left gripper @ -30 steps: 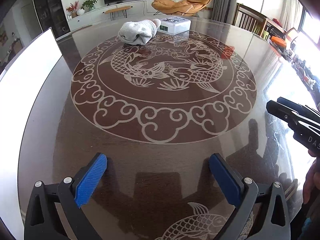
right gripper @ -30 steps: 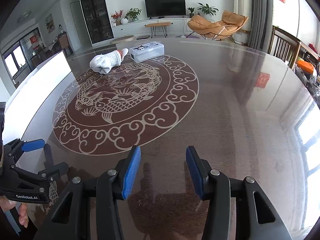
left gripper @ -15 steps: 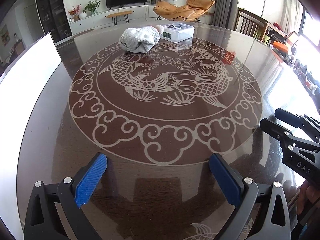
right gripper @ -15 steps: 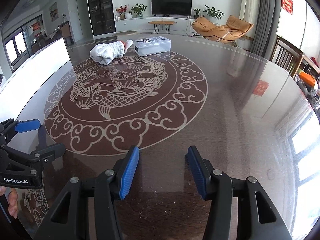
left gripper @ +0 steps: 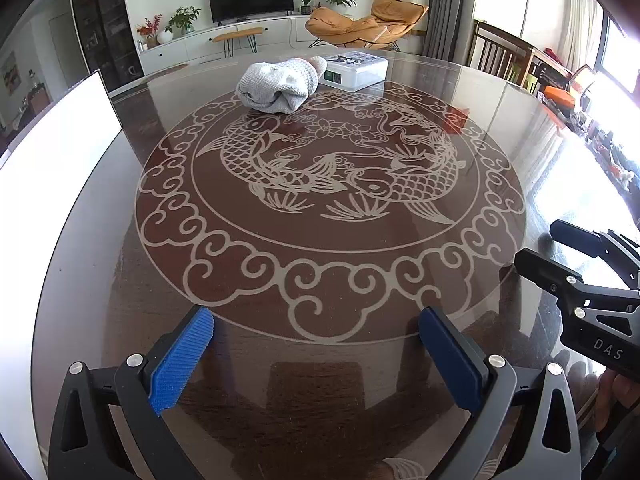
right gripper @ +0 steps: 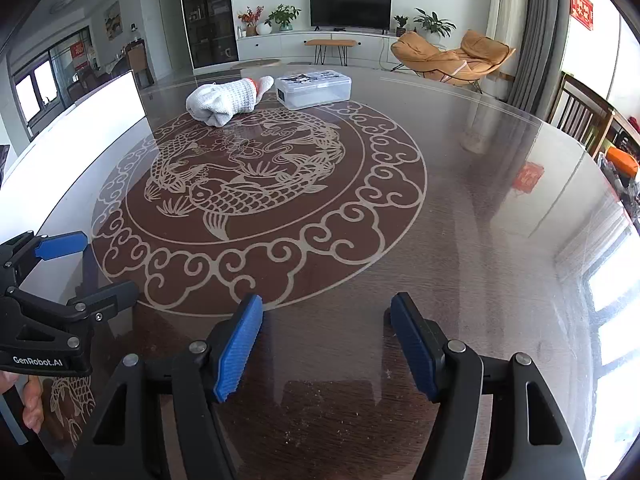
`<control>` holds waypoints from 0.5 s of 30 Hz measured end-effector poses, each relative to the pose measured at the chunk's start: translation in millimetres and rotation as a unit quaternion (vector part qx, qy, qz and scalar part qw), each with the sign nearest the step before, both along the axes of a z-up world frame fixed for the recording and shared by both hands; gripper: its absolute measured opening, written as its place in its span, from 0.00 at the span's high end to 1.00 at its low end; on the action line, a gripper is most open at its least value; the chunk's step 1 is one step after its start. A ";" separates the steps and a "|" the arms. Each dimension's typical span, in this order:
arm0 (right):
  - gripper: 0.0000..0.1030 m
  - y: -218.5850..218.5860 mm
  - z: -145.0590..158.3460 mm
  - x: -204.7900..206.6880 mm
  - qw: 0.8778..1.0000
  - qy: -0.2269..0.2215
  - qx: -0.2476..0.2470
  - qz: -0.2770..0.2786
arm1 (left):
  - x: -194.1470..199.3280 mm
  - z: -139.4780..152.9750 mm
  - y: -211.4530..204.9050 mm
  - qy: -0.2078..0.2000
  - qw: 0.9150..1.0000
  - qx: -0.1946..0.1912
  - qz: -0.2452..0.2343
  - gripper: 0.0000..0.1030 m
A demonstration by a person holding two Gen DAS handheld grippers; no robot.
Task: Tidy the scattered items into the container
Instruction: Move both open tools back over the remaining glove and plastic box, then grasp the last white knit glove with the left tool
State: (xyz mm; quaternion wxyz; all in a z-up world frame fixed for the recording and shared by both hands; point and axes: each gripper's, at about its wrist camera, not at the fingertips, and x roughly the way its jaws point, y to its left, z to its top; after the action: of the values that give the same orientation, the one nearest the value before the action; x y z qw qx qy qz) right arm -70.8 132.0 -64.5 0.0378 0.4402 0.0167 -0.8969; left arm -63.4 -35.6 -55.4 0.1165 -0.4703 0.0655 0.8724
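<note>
Knit bundle (right gripper: 224,100): white, rolled, far side of the surface (right gripper: 460,240), just beside the container (right gripper: 314,89); I can't tell if they touch.
Container: clear box, lid looks on from here. I may have to open it first.
Right gripper (right gripper: 326,346): fingers opening, nothing between them.
Left gripper (left gripper: 316,358): fingers spread wide, empty.
Risk: long reach over glossy glass; soft bundle may unroll or slide, shoving the box.

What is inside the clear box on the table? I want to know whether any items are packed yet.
The clear box sits lidded beside the grey knitted bundle. Through its walls nothing distinct shows; the printed lid hides most of the inside, so its contents cannot be told.
</note>
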 end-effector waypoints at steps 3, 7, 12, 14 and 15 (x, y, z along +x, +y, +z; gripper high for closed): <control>0.34 0.0 0.0 -0.1 1.000 0.000 0.000 0.000 | -0.9 0.3 0.4 0.000 1.000 0.001 -0.002 0.00; 0.34 0.5 0.2 0.0 1.000 0.000 0.000 0.000 | -5.2 0.7 0.6 -0.001 1.000 0.001 -0.014 0.00; 0.34 0.4 0.3 0.0 1.000 0.000 0.000 0.000 | -17.9 0.4 1.9 -0.004 0.998 0.000 -0.057 0.00; 0.34 0.2 0.2 -0.1 1.000 0.000 0.000 0.000 | -28.8 0.6 1.8 -0.008 0.997 -0.001 -0.083 0.00; 0.34 0.4 0.3 0.0 1.000 0.000 0.000 0.000 | -35.9 0.4 1.4 -0.009 0.995 -0.002 -0.094 0.00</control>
State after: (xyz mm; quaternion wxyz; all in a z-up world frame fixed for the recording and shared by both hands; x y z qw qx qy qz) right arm -70.8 132.4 -64.1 0.0375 0.4403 0.0165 -0.8969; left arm -99.3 -34.3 -55.0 0.1982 -0.4702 0.1100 0.8530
